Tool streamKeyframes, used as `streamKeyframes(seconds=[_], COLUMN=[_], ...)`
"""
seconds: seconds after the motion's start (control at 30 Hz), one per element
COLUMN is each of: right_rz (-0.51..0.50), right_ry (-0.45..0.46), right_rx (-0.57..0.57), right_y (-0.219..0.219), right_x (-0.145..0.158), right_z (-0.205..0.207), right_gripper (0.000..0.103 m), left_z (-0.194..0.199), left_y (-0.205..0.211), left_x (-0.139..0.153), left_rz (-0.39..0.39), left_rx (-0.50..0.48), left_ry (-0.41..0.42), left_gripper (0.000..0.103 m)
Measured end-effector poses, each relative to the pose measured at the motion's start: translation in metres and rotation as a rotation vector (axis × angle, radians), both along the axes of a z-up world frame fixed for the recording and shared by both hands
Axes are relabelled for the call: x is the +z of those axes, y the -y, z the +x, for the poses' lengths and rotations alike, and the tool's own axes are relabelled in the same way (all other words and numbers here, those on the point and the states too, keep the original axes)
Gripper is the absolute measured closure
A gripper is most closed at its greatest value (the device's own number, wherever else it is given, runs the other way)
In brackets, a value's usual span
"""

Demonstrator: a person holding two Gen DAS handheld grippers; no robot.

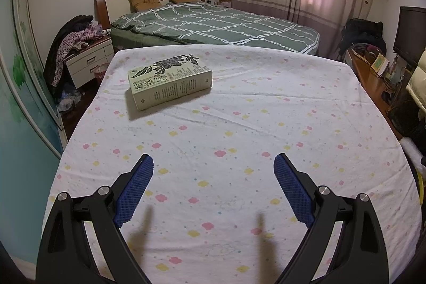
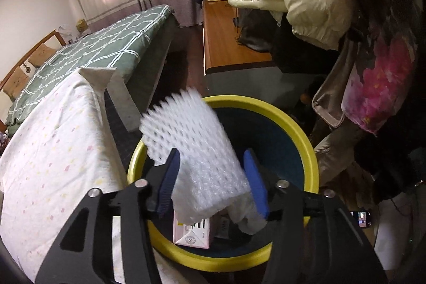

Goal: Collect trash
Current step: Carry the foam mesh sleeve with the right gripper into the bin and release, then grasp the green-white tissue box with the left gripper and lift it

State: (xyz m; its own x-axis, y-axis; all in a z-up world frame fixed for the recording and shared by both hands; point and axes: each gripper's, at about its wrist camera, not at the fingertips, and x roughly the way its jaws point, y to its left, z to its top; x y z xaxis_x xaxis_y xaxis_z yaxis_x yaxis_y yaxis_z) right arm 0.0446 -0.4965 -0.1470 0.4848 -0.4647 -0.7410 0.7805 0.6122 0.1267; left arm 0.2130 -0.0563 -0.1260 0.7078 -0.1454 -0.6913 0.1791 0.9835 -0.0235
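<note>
The table [image 1: 239,124], covered in a white cloth with small pink and yellow flowers, fills the left wrist view and carries only a thick book [image 1: 170,81] towards its far left; no loose rubbish shows on the cloth in that view. Beside the table's edge, in the right wrist view, stands the yellow-rimmed bin [image 2: 293,124] with a dark liner, and a pink-and-white carton [image 2: 191,233] already lies at the bottom. The step in hand is judged to be the deposit of one item: the white foam net sleeve [image 2: 197,145] sits between the fingers of the right gripper [image 2: 213,177], directly above the bin mouth, its upper end blurred. The jaws stand about half open; the sleeve lies against the left pad, but a gap shows on the right side, so the grip appears released or nearly so. The left gripper [image 1: 213,188] hovers over the near part of the cloth, jaws wide apart and holding nothing. The next move calls for the right jaws to clear the sleeve fully so that it falls inside the rim, then a check of the table for remaining rubbish; the book is not judged to be trash.
</note>
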Motion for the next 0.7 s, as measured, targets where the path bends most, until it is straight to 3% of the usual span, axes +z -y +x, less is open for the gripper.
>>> streamKeyframes(seconds=[0.4, 0.7], right_rz=[-0.005, 0.011], right_ry=[0.031, 0.061], right_rx=[0.049, 0.091], right_y=[-0.011, -0.020], right_x=[0.002, 0.004], right_z=[0.000, 0.005], right_gripper=[0.050, 0.049], left_z=[0.011, 0.061], left_y=[-0.011, -0.038], left_x=[0.011, 0.014], left_rz=[0.039, 0.074], left_rx=[0.041, 0.109], left_ry=[-0.015, -0.036], left_gripper=[0.012, 0.012])
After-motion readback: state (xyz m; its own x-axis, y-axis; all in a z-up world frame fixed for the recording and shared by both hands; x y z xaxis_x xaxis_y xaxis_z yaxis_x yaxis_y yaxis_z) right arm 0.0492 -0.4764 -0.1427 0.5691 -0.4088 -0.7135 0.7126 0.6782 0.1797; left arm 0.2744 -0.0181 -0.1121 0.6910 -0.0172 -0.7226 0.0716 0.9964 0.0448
